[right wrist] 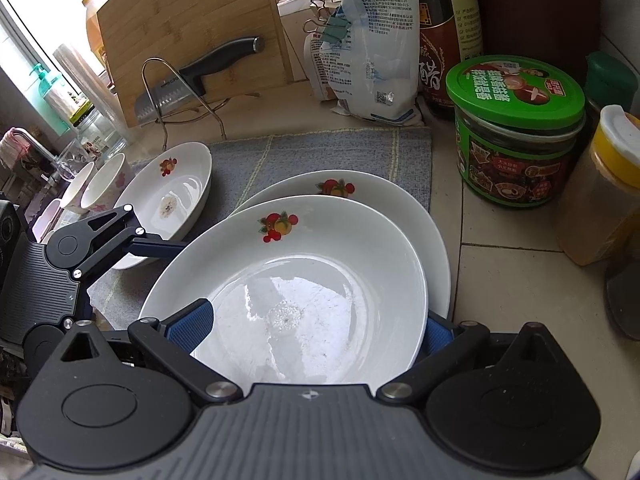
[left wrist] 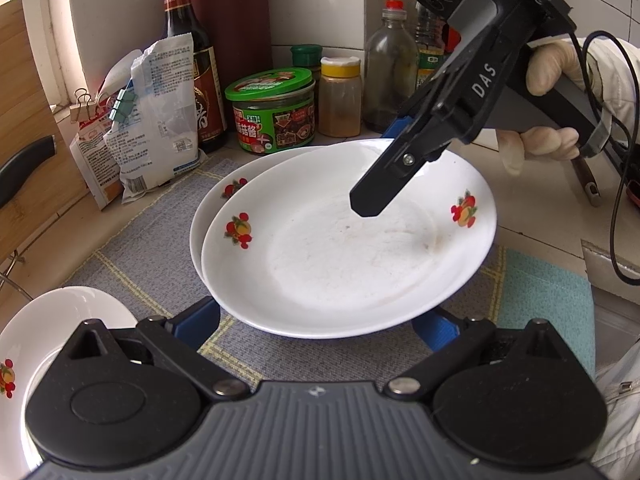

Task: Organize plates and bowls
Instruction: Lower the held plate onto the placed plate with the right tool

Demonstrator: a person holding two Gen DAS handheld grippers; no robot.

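Note:
Two white plates with fruit prints are stacked on a grey mat. The top plate [left wrist: 344,240] [right wrist: 304,280] lies off-centre on the lower plate [left wrist: 216,192] [right wrist: 400,204]. My right gripper [right wrist: 316,328] [left wrist: 384,168] clamps the top plate's far rim, one finger above, one below. My left gripper [left wrist: 320,320] is open, its blue pads [left wrist: 200,316] wide apart under the plate's near rim. A third plate [left wrist: 44,336] [right wrist: 176,196] sits to the left. Two small bowls [right wrist: 100,184] stand beyond it.
Against the wall stand a green-lidded jar [left wrist: 276,112] [right wrist: 516,132], a yellow-capped spice jar [left wrist: 340,96], a dark vinegar bottle [left wrist: 188,60], clipped bags [left wrist: 156,116], a glass bottle [left wrist: 388,64]. A cutting board [right wrist: 188,28] and knife [right wrist: 192,76] lean on a rack. A teal cloth [left wrist: 544,304] lies right.

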